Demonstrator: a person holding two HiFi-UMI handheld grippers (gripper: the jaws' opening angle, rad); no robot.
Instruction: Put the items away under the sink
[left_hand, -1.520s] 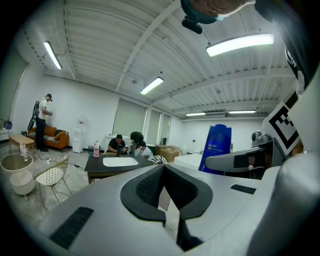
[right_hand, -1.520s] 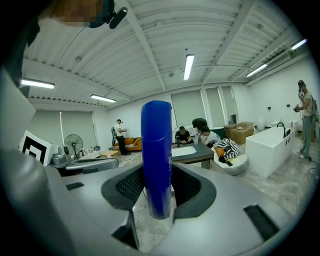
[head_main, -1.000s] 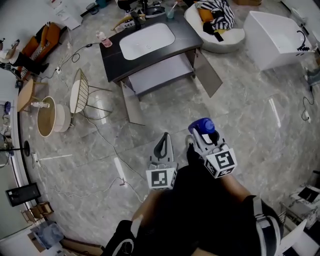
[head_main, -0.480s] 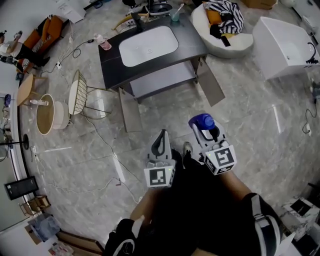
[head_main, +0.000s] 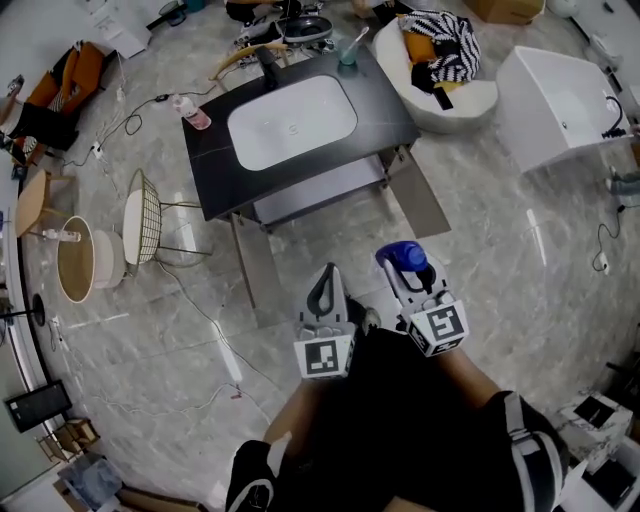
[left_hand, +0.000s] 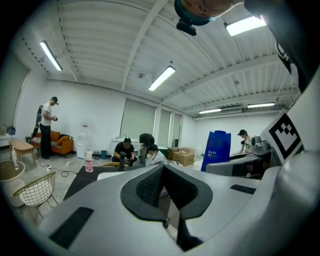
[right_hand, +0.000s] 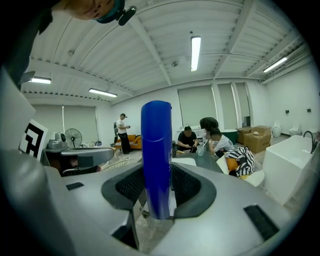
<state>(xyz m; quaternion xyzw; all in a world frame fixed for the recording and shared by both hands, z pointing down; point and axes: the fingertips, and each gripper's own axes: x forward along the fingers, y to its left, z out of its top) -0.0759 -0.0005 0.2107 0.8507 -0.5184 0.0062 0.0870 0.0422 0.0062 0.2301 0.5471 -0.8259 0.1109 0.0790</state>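
Note:
The sink unit (head_main: 392, 108) has a dark top and a white basin (head_main: 290, 120). It stands ahead of me with both lower doors (head_main: 420, 195) swung open onto a shelf. My right gripper (head_main: 405, 272) is shut on an upright blue bottle (head_main: 402, 255). In the right gripper view the bottle (right_hand: 156, 150) stands between the pads. My left gripper (head_main: 323, 287) is beside it, jaws shut and holding nothing; in the left gripper view the left gripper (left_hand: 162, 168) points at the unit. A pink bottle (head_main: 192, 112) and a cup (head_main: 347, 52) sit on the countertop.
A wire chair (head_main: 145, 215) and a round wooden tub (head_main: 75, 262) stand left of the unit. Cables (head_main: 205, 315) trail over the marble floor. A white bathtub (head_main: 560, 90) and a lounge seat with striped cloth (head_main: 440, 50) are at the right. People crouch behind the sink (right_hand: 189, 137).
The sink unit has drawn closer and lower in the head view as both grippers travel toward it. The blue bottle stays in the right gripper, and the left jaws stay shut.

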